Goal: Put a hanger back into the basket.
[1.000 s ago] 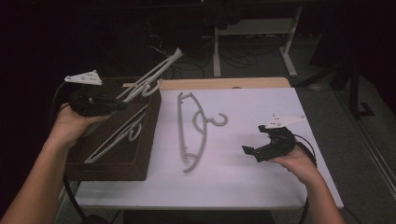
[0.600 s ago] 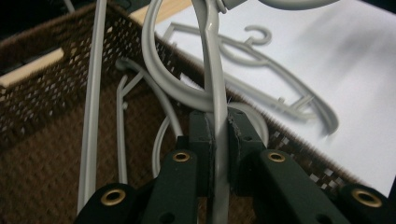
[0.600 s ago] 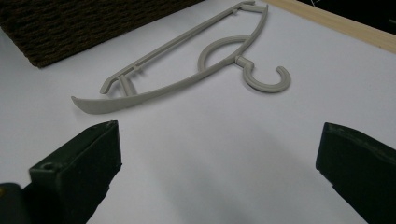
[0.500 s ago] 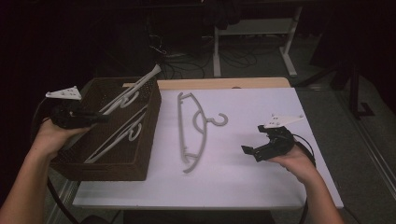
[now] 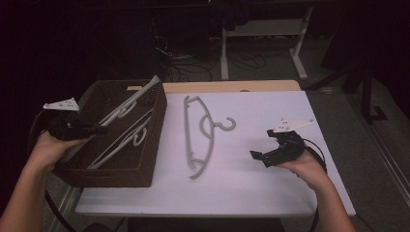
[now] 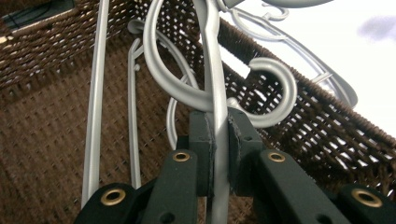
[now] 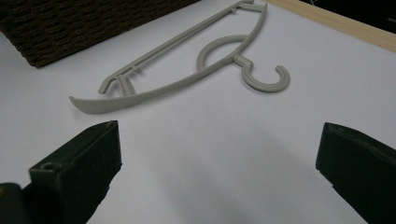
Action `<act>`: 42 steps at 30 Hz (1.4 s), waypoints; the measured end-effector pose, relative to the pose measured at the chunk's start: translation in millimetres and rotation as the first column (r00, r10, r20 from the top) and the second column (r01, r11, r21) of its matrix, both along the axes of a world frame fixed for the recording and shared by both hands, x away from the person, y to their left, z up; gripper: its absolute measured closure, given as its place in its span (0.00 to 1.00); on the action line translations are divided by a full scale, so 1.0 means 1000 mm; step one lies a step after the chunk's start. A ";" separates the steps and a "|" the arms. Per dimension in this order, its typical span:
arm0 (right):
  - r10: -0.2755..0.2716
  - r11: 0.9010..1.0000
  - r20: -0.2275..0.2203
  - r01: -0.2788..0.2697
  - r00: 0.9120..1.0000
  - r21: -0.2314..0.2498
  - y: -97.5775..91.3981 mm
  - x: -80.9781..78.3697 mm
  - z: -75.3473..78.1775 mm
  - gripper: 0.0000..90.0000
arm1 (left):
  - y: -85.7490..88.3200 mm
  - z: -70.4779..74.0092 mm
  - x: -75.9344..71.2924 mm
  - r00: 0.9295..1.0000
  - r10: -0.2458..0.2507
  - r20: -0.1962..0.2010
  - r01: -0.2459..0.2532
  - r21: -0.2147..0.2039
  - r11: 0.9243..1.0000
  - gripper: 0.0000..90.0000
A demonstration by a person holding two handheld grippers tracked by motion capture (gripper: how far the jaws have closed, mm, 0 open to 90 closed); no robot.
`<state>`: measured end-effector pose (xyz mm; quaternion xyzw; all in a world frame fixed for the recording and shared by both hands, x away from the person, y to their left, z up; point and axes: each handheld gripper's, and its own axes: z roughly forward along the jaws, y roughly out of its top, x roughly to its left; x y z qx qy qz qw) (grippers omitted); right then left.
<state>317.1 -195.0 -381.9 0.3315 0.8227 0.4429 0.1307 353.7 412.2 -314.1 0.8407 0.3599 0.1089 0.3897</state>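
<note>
My left gripper (image 5: 94, 129) (image 6: 218, 154) is shut on a grey plastic hanger (image 5: 129, 100) (image 6: 212, 70), clamping its arm just below the hook. That hanger lies slanted across a brown wicker basket (image 5: 112, 170) (image 6: 42, 135), its far end poking over the back rim. Another grey hanger (image 5: 126, 141) (image 6: 132, 112) rests inside the basket. A third grey hanger (image 5: 198, 133) (image 7: 187, 74) lies flat on the white table, hook to the right. My right gripper (image 5: 258, 155) (image 7: 219, 172) stands open low over the table, to the right of that hanger, with nothing between its jaws.
The white table top (image 5: 270, 193) has a wooden strip (image 5: 232, 86) along its far edge. Table legs and cables (image 5: 225, 53) stand on the dark floor behind. The basket takes up the table's left end.
My left gripper has moved left and down with the hanger, lowering it into the basket. The right hand and the hanger on the table have not moved.
</note>
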 end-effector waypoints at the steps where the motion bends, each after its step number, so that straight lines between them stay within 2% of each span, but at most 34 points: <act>1: 0.000 1.000 0.000 0.000 1.000 0.000 0.000 0.000 0.000 0.00 | 0.002 0.000 0.000 1.000 0.000 -0.001 0.000 -0.011 1.000 0.91; 10: 0.000 1.000 0.001 0.000 1.000 0.000 0.000 0.000 0.000 0.00 | 0.002 -0.004 0.001 0.999 -0.014 -0.042 0.013 -0.024 1.000 0.91; 14: -0.003 1.000 0.002 0.003 1.000 0.004 -0.001 0.000 0.001 0.00 | 0.002 -0.008 -0.001 0.998 -0.005 -0.055 0.004 -0.012 1.000 0.91; 16: -0.003 1.000 0.001 0.003 1.000 0.004 -0.001 0.000 0.001 0.00 | 0.006 -0.008 -0.002 0.999 0.009 -0.054 -0.010 -0.026 1.000 0.91; 19: -0.003 1.000 0.002 0.003 1.000 0.003 -0.001 0.000 0.000 0.00 | 0.007 -0.013 0.000 0.996 0.035 -0.082 -0.034 0.006 0.999 0.91; 24: 0.002 1.000 0.000 -0.002 1.000 0.001 0.001 0.001 0.000 0.00 | 0.004 -0.022 0.001 0.996 0.031 -0.082 -0.030 0.025 0.999 0.89; 25: 0.002 1.000 0.001 -0.002 1.000 0.000 0.001 0.001 0.000 0.00 | 0.003 -0.023 0.001 0.996 0.038 -0.078 -0.036 0.023 0.999 0.84; 26: 0.003 1.000 0.001 -0.003 1.000 0.000 0.001 0.001 0.000 0.00 | 0.003 -0.024 0.001 0.997 0.051 -0.063 -0.050 0.025 0.998 0.73; 27: 0.003 1.000 0.001 -0.003 1.000 0.001 0.001 0.001 0.000 0.00 | 0.003 -0.023 0.001 0.997 0.060 -0.056 -0.059 0.026 0.998 0.66; 30: 0.002 1.000 0.001 -0.002 1.000 0.004 0.001 0.001 0.001 0.00 | 0.003 -0.019 0.001 0.997 0.072 -0.034 -0.072 0.000 0.997 0.56; 35: 0.003 1.000 0.004 -0.003 1.000 0.010 0.002 0.001 0.003 0.00 | -0.005 -0.010 0.001 0.997 0.072 0.004 -0.071 -0.041 0.997 0.41; 42: 0.003 1.000 0.003 -0.003 1.000 0.006 0.001 0.001 0.003 0.00 | -0.038 0.007 0.004 0.998 0.051 0.047 -0.047 -0.099 0.994 0.30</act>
